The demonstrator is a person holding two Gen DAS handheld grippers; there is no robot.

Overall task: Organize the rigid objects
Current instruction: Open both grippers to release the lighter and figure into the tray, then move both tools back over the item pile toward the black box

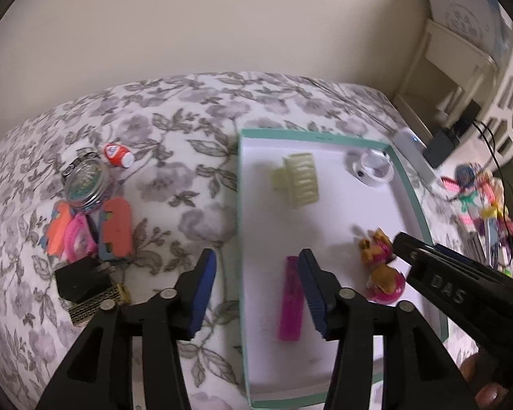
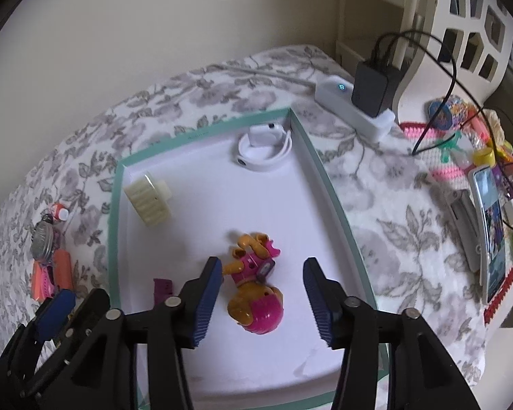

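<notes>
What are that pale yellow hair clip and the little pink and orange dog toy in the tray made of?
The hair claw clip looks like slightly translucent, glossy moulded plastic, with ridged teeth. The dog toy seems hard, shiny plastic in solid pink and orange, with light glinting off its rounded base. The tray itself looks like matte white cardboard with a teal edge.

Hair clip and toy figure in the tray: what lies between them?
Nothing: in the right wrist view, only bare white tray floor lies between the cream hair clip and the pink-and-yellow toy figure. The left wrist view agrees.
</notes>
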